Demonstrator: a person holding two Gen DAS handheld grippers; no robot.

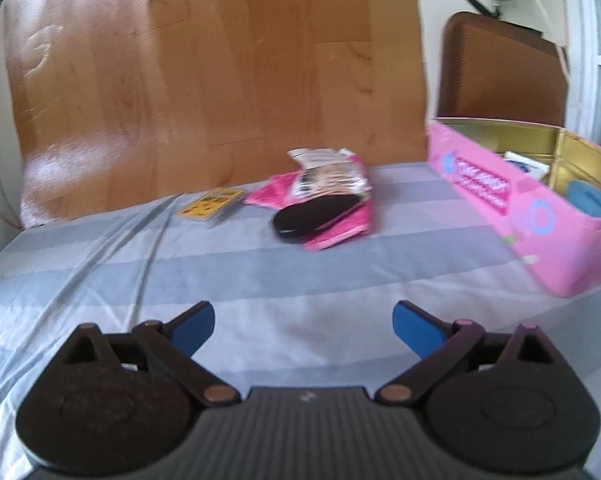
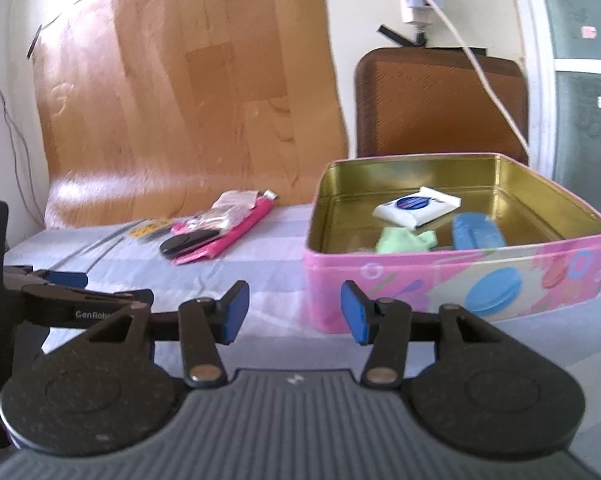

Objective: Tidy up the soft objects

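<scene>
Left wrist view: left gripper (image 1: 303, 326) spread wide, holding nothing, lower centre; pile (image 1: 324, 196) of pink packets mid-frame on the sheet (image 1: 260, 276); pink tin (image 1: 540, 216) at right.

Right wrist view: right gripper (image 2: 294, 314) parted, gripping nothing; tin (image 2: 460, 276) right of centre, containing a white pack (image 2: 416, 206), green cloth (image 2: 404, 240) and blue item (image 2: 476, 232); pile (image 2: 216, 226) left of it.

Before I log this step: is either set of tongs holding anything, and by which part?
Nothing is held. The left tongs and right tongs are both open and empty above the striped sheet.
</scene>
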